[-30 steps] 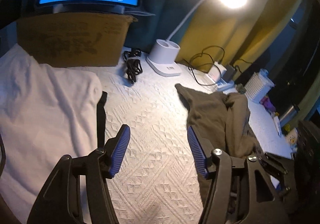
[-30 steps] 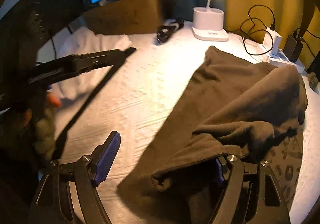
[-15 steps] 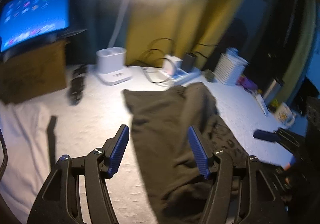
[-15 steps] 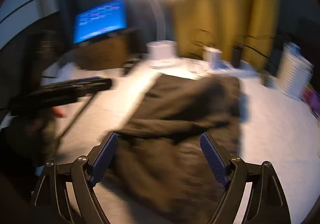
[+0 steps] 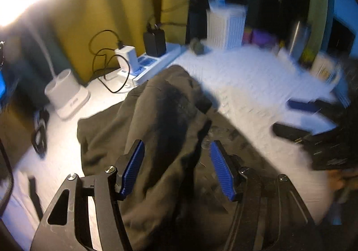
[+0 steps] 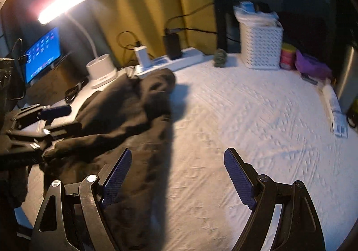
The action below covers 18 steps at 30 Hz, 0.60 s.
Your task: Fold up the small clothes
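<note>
Both wrist views angled down, close; share garment (image 5: 161,116).

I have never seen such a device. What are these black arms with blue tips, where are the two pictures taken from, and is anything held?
They are two hand-held grippers; a person carries one in each hand. Each picture comes from a camera on one gripper, looking along its fingers. The left gripper hovers over a crumpled dark garment on a white cover. The right gripper is over the garment's edge and the bare cover. Both are open, holding nothing. Behind stand a lamp, a power strip, a white basket and a tablet.
</note>
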Tool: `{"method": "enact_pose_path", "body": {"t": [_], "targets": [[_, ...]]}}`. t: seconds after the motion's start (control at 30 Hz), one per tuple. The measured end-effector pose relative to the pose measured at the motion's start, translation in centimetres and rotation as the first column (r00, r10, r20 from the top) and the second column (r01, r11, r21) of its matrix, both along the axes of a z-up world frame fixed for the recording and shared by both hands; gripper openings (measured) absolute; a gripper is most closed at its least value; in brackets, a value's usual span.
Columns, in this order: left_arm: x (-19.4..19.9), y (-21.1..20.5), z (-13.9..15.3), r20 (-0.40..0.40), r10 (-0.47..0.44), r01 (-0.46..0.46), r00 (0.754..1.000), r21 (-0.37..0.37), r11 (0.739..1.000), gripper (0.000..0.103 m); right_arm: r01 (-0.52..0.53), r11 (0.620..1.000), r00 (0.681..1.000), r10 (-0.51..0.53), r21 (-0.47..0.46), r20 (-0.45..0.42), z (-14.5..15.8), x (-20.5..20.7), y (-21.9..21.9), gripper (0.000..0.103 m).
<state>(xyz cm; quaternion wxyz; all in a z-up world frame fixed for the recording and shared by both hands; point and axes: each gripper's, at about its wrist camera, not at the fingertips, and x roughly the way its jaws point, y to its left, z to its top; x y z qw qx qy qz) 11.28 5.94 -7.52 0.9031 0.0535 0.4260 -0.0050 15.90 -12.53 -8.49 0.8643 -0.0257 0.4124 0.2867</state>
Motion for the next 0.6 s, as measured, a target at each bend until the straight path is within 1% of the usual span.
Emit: {"method": "enact_pose_path", "body": {"t": [0.03,0.1,0.13,0.23,0.3,0.33,0.37,0.4,0.43,0.47,0.5,0.53,0.57,0.6], "targets": [[1.0,-0.7,-1.0,-0.033,-0.007,0.008,0.999,0.054,0.998,0.061,0.006,1.000,1.000,-0.005,0.005,-0.008,-0.1,0.4,-0.4,0.086],[2.0,-1.6,-2.1,-0.064,-0.028,0.034,0.998,0.103,0.994,0.061,0.015,1.000,1.000,-0.014,0.014,-0.020,-0.6,1.2,-1.1,0.086],[2.5,-2.2,-2.8,-0.085,-0.042,0.054,0.995,0.141,0.989,0.061,0.018,1.000,1.000,-0.018,0.017,-0.021,-0.7,1.4,-1.4,0.086],[3.4,-3.0,-4.4,-0.130,-0.065,0.091,0.989,0.205,0.974,0.061,0.030,0.999,0.999,-0.029,0.032,-0.031,-1.2,2.2,-1.8,0.086],[3.6,-3.3,-5.1,-0.140,-0.083,0.114,0.987,0.233,0.966,0.061,0.036,0.999,0.999,-0.035,0.040,-0.042,-1.6,2.7,-1.9,0.086],[3.6,-3.3,-5.3,-0.130,-0.097,0.127,0.987,0.244,0.961,0.061,0.038,0.998,0.998,-0.036,0.041,-0.046,-1.8,2.8,-1.9,0.086],[3.6,-3.2,-5.3,-0.122,-0.101,0.129,0.987,0.246,0.961,0.057,0.038,0.998,0.998,-0.036,0.042,-0.050,-1.9,2.9,-1.7,0.086],[3.7,-3.0,-5.3,-0.116,-0.097,0.123,0.988,0.246,0.961,0.038,0.037,0.998,0.998,-0.035,0.041,-0.055,-2.1,3.1,-1.6,0.086],[3.8,-2.4,-5.2,-0.106,-0.081,0.105,0.991,0.246,0.963,0.026,0.035,0.999,0.998,-0.033,0.039,-0.057,-2.2,3.1,-1.4,0.086],[3.9,-1.8,-5.1,-0.096,-0.067,0.088,0.993,0.239,0.967,0.009,0.033,0.999,0.998,-0.031,0.038,-0.059,-2.1,3.1,-1.4,0.086],[3.8,-1.0,-4.8,-0.079,-0.055,0.071,0.995,0.218,0.973,0.009,0.027,0.999,0.998,-0.025,0.038,-0.062,-2.2,3.2,-1.1,0.086],[3.6,-0.1,-4.4,-0.061,-0.043,0.053,0.997,0.175,0.983,0.006,0.023,0.999,0.998,-0.020,0.039,-0.065,-2.2,3.3,-1.0,0.086],[3.4,0.7,-4.1,-0.037,-0.023,0.029,0.999,0.165,0.986,0.003,0.014,0.999,0.998,-0.011,0.043,-0.069,-2.2,3.3,-0.8,0.086],[3.1,1.5,-3.5,-0.011,-0.004,0.005,1.000,0.160,0.987,0.003,0.005,0.999,0.997,-0.002,0.046,-0.072,-2.1,3.3,-0.5,0.086]]}}
